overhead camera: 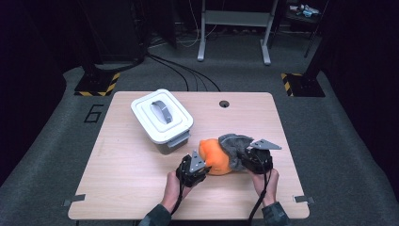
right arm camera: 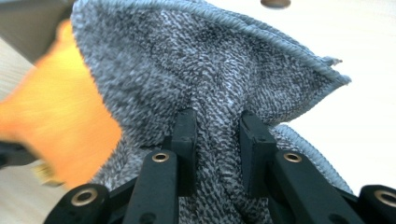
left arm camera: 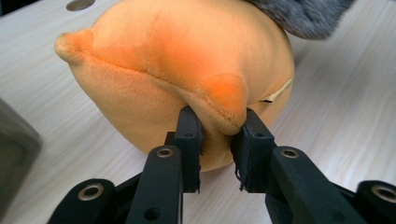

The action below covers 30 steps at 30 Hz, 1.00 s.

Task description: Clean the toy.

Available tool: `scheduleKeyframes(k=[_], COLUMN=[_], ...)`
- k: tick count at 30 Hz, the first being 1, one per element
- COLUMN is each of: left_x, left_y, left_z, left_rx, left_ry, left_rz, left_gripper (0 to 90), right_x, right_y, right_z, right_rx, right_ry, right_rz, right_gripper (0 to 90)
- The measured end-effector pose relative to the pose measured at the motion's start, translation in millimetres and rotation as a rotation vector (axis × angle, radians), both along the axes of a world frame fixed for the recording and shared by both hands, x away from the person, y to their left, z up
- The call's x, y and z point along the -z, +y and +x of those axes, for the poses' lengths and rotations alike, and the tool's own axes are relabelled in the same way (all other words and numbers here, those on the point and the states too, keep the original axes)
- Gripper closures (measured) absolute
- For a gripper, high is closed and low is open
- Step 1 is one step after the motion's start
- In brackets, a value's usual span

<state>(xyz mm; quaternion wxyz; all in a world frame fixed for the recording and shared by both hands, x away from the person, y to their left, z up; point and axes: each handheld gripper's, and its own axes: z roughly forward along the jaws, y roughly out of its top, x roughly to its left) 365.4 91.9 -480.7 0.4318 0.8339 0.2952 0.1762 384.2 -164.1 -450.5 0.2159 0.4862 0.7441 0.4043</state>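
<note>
Orange plush toy (overhead camera: pixel 214 157) lies near the front edge of the wooden table (overhead camera: pixel 127 160), right of centre, half inside a grey knitted cover (overhead camera: pixel 234 147); white lidded box (overhead camera: pixel 162 116) sits apart, farther back and to the left.

Left gripper (left arm camera: pixel 215 135) pinches a small orange nub of the toy, pads pressing the plush from both sides; right gripper (right arm camera: pixel 217 140) is clamped on a bunched fold of the grey cover, fabric gathered between the jaws.

Step in hand looks like pulling cover and toy apart; judged best done by holding the left grip still as anchor and drawing the cover away to the right, low along the table, in one steady pull; the nub is a thin hold and may slip if jerked.

Both of the person's hands come in from the near edge, forearms close together, grippers pointing away and converging on the toy; left one angled rightward, right one nearly straight.
</note>
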Motion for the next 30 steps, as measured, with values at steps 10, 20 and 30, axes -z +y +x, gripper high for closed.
scheduleKeyframes(k=[10,20,30], left_x=[-15.5,-12.9,-6.8], left_y=[8.5,10.6,-6.9], left_z=[-0.2,1.2,0.6], left_rx=[0.007,0.011,0.039], left_ry=[0.171,0.074,-0.047], left_rz=[-0.216,-0.119,0.064], left_gripper=[75.3,60.7,51.1], right_x=[-33.3,-6.4,-7.9], right_y=[30.6,35.0,38.5], right_z=[-40.2,-3.9,9.4], right_rx=[-0.113,-0.118,-0.121], right_ry=[-0.087,-0.001,0.021], right_rz=[0.004,-0.030,-0.022], right_gripper=[70.8,72.3,72.3])
